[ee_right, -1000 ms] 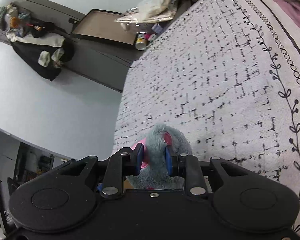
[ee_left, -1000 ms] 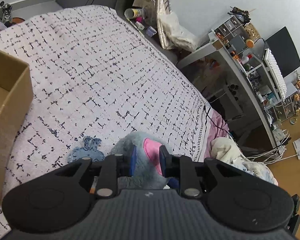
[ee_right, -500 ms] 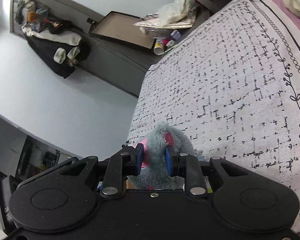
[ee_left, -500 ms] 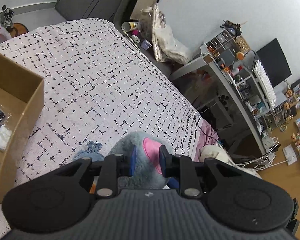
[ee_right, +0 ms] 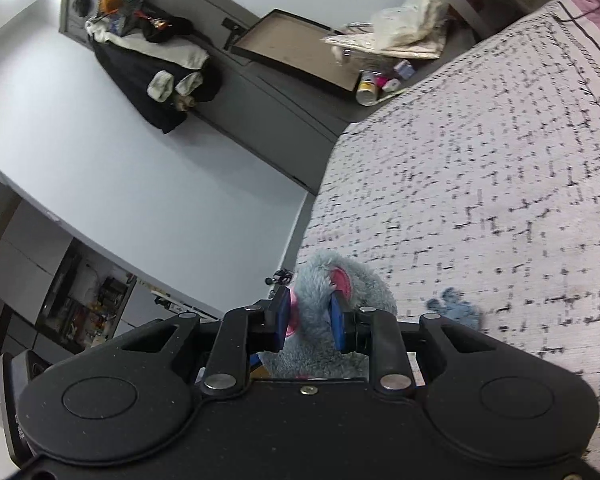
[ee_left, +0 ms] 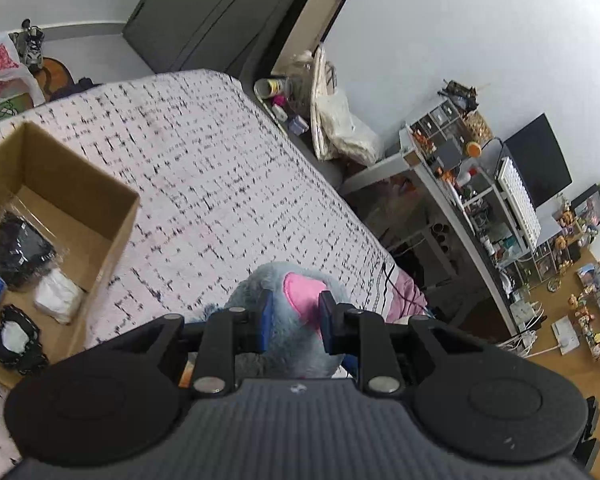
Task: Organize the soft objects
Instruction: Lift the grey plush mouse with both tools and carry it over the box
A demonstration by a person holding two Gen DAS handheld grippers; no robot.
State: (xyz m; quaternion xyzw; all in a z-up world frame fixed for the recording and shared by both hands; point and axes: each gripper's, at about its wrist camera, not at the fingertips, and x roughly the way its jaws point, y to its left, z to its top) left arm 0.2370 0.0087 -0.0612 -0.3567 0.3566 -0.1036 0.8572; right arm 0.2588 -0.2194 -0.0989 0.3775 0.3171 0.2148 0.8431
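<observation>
Plush (ee_left: pixel 296 300): grey-blue fur w/ pink ear lining. Gripper (ee_left: pixel 294 316) body black, pads (ee_left: pixel 265 316) blue; same on the other gripper (ee_right: pixel 310 316). Bedspread (ee_left: pixel 220 184): white/pale pink w/ black dash-grid pattern, black vine border at edge. Box (ee_left: pixel 116 236): plain brown cardboard, black & white items inside. Walls white, wardrobe (ee_right: pixel 284 108) dark grey.

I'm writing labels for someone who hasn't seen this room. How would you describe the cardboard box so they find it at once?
Start at the bed with the white, black-flecked cover. The cardboard box sits on it, open-topped, plain brown, left of the grey-and-pink plush toy. It is the only container on the bed, and it holds plastic-wrapped dark and white items.
</observation>
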